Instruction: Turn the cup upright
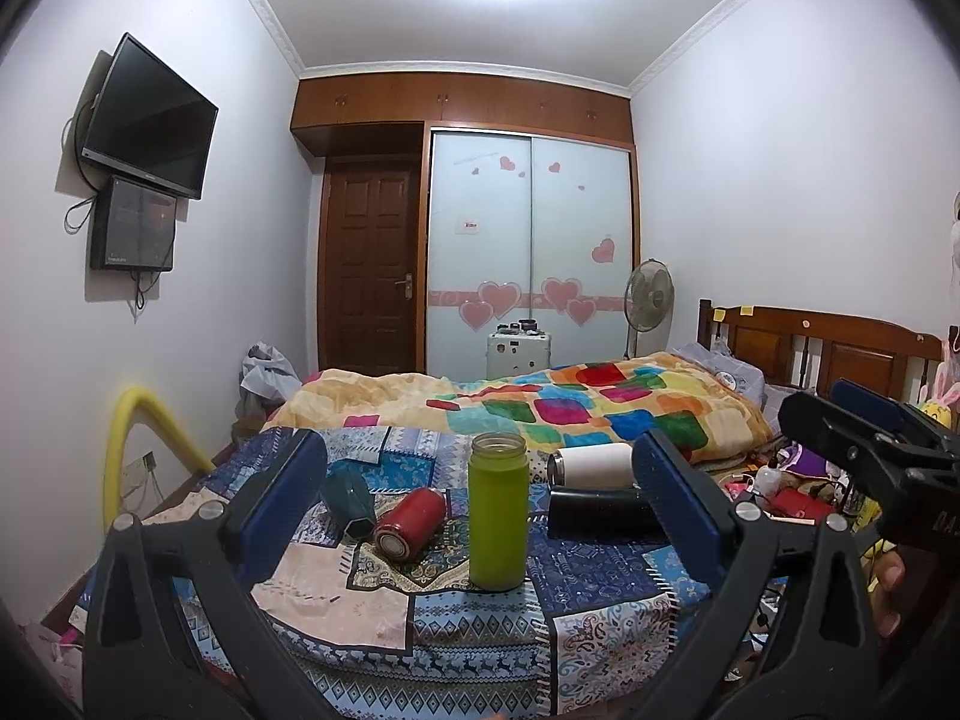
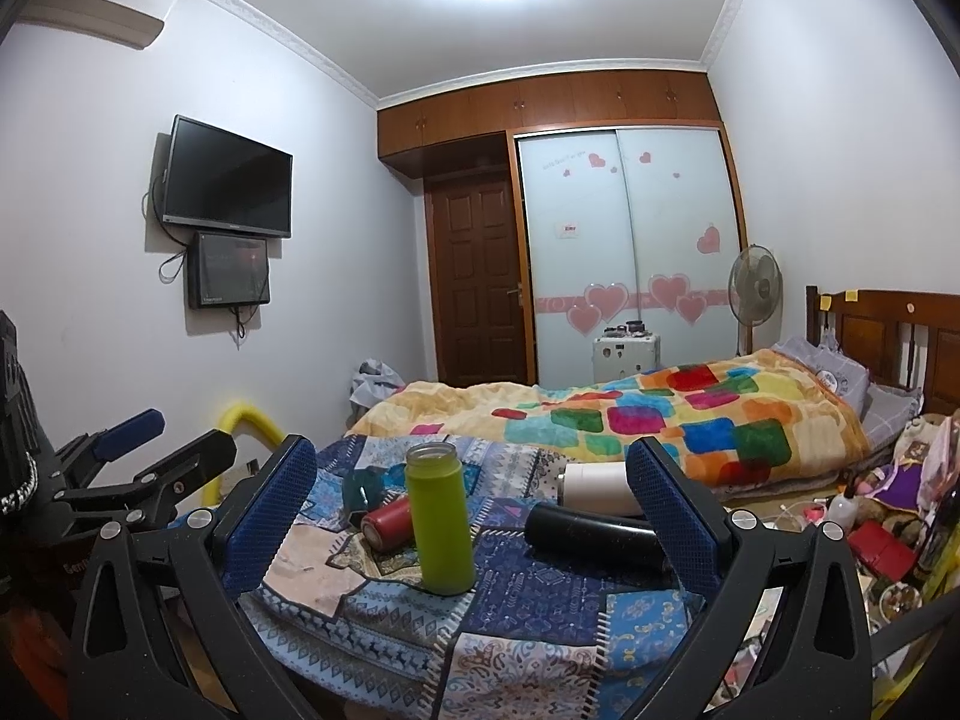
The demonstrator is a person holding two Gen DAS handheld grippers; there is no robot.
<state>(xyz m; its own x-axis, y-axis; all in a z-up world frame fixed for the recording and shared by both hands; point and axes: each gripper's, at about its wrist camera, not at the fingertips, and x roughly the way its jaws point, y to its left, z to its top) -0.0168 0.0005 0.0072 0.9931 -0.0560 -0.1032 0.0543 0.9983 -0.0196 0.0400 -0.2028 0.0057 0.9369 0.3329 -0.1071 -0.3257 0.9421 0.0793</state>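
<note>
A green cup (image 1: 498, 511) stands upright, mouth up, on the patchwork cloth (image 1: 600, 630); it also shows in the right wrist view (image 2: 440, 519). A red cup (image 1: 410, 522) (image 2: 388, 523), a dark teal cup (image 1: 350, 500) (image 2: 360, 489), a white cup (image 1: 594, 464) (image 2: 600, 487) and a black cup (image 1: 600, 515) (image 2: 594, 537) lie on their sides around it. My left gripper (image 1: 480, 501) is open and empty, short of the green cup. My right gripper (image 2: 474, 507) is open and empty, also short of it. Each gripper shows at the edge of the other's view.
The cloth covers a low surface at the foot of a bed with a colourful blanket (image 1: 570, 402). Clutter lies on the floor at the right (image 2: 870, 528). A yellow foam tube (image 1: 129, 450) stands at the left by the wall. A fan (image 1: 648, 300) is behind.
</note>
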